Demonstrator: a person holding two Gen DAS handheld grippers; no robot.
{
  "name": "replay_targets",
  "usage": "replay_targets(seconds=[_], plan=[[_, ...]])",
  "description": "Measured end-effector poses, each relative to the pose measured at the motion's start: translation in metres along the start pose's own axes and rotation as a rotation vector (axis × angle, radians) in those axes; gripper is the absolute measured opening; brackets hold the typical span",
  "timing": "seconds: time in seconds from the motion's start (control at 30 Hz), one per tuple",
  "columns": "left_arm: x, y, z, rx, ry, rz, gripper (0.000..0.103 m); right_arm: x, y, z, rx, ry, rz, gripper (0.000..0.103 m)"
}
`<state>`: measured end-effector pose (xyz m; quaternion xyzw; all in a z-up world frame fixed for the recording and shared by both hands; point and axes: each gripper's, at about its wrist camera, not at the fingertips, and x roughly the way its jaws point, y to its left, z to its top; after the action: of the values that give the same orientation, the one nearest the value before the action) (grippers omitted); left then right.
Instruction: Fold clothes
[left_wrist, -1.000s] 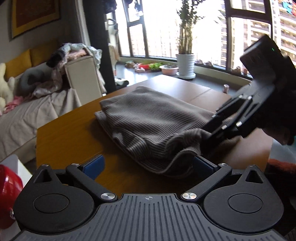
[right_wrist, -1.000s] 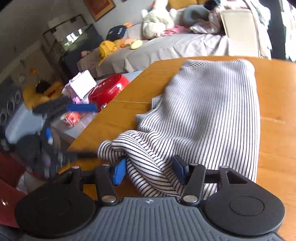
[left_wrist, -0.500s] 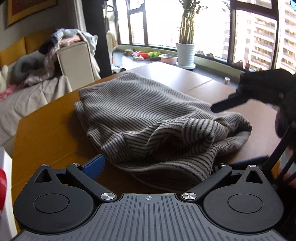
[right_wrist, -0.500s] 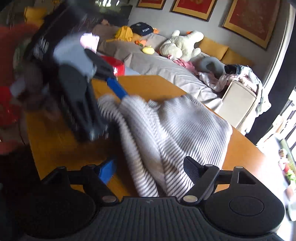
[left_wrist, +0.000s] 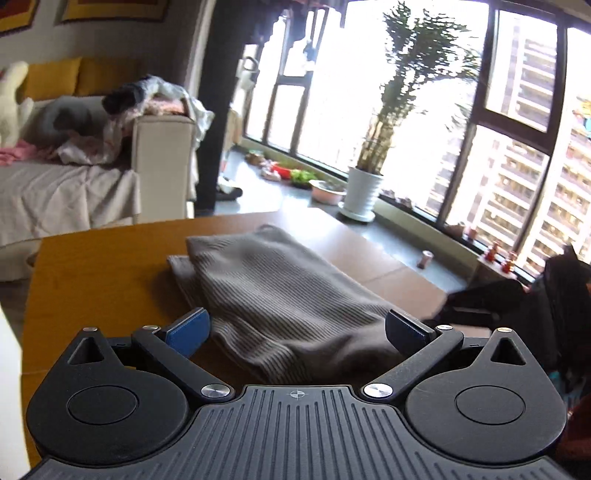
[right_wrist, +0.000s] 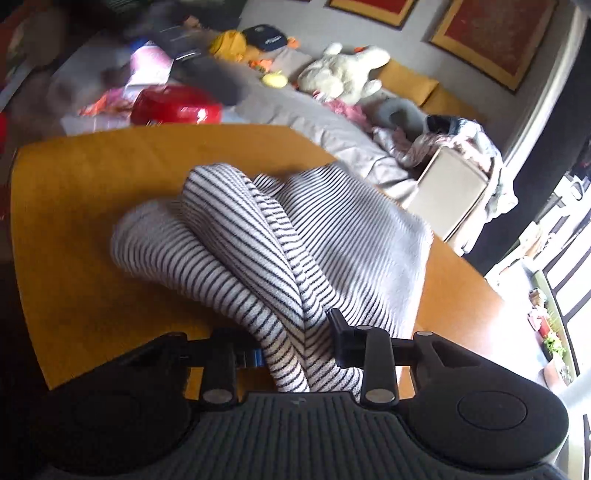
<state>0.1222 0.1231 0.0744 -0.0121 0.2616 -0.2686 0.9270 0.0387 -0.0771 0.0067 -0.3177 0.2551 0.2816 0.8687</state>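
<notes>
A striped knit garment (left_wrist: 280, 291) lies bunched on the wooden table (left_wrist: 103, 266). In the left wrist view my left gripper (left_wrist: 297, 328) is open wide just above the garment's near end, and its blue pads touch nothing. The other tool shows as a dark blur at the right edge. In the right wrist view the garment (right_wrist: 332, 236) runs in a raised fold toward me. My right gripper (right_wrist: 297, 345) has its jaws closing, and the fold's near end fills the gap between them, pressed from both sides.
A sofa (left_wrist: 74, 184) piled with clothes stands behind the table, with a plush toy (right_wrist: 343, 74) on it. A potted plant (left_wrist: 364, 188) stands by the window. A red round object (right_wrist: 175, 105) sits past the table's far-left edge (right_wrist: 92, 192).
The right gripper opened wide, rolled, then closed on the garment's near fold. The left gripper drew back and rolled, and it has left the right view.
</notes>
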Motion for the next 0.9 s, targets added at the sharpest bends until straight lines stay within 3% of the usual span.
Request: replay_targets(seconds=[0.2,0.3,0.47,0.63,0.77,0.9], plan=[[0.076,0.003,-0.013,0.147,0.154,0.076,0.103,-0.028,-0.008,0.016,-0.039,0.067,0.082,0.026],[0.081,0.011,-0.021,0.105,0.176,0.006,0.103,-0.06,-0.019,0.028,-0.067,0.107,0.118,0.024],[0.077,0.0,-0.03,0.183,0.178,-0.101,0.103,-0.093,-0.075,0.08,-0.117,0.042,0.106,0.024],[0.088,0.004,-0.034,0.164,0.196,-0.1,0.103,-0.014,-0.13,0.109,-0.119,0.017,0.187,0.025],[0.09,0.01,-0.031,0.139,0.207,-0.105,0.103,0.076,-0.149,0.109,-0.066,0.093,0.267,0.026],[0.066,0.02,-0.016,0.123,0.143,-0.085,0.103,0.109,-0.156,0.102,-0.018,0.104,0.292,0.031]])
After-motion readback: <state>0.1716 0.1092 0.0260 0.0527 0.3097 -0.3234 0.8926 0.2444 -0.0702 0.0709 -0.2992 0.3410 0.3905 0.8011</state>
